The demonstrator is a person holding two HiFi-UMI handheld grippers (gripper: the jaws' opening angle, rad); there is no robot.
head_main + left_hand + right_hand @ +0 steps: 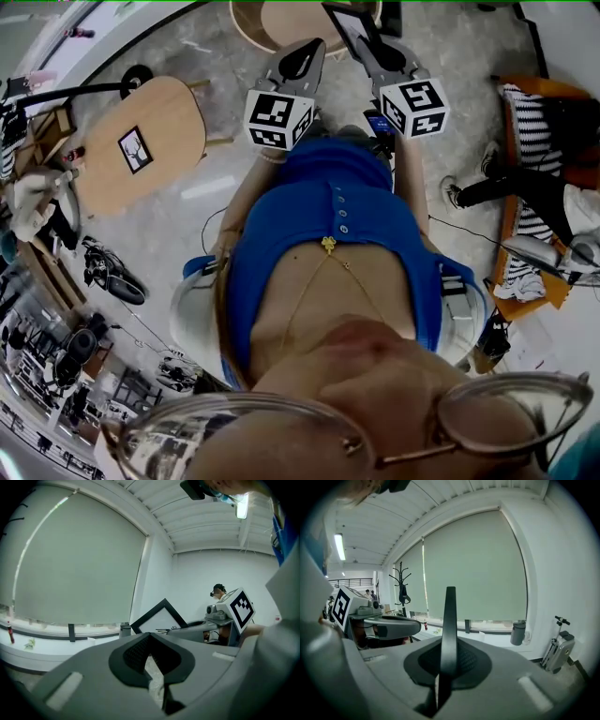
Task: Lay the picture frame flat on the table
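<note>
The right claw point(364, 39) is clamped on the picture frame point(352, 21), and the coming move turns on how that frame sits in the grip. In the right gripper view the frame point(450, 620) is seen dead edge-on. It is a thin dark blade that rises out of the shut pads toward 12 o'clock, so its face stands upright and in line with the claw's own reach. In the left gripper view the same frame point(161, 619) shows as a white panel in a black border, turned on its point with one corner at 12 o'clock. It is carried in the air and rests on nothing.

The left claw point(150, 641) has its jaws together with nothing between them. In the head view it is just beside the right one, at about 9 o'clock of it, so only the right hand carries the frame.

In the head view a round worktop point(246, 28) shows at 12 o'clock, behind the raised frame. An oval worktop point(173, 108) lies well apart at 10 o'clock and already carries a small framed picture point(136, 150) lying flat. I cannot tell which surface is meant. For either, I judge that the wrist must roll a quarter turn so the face comes level before lowering.
</note>
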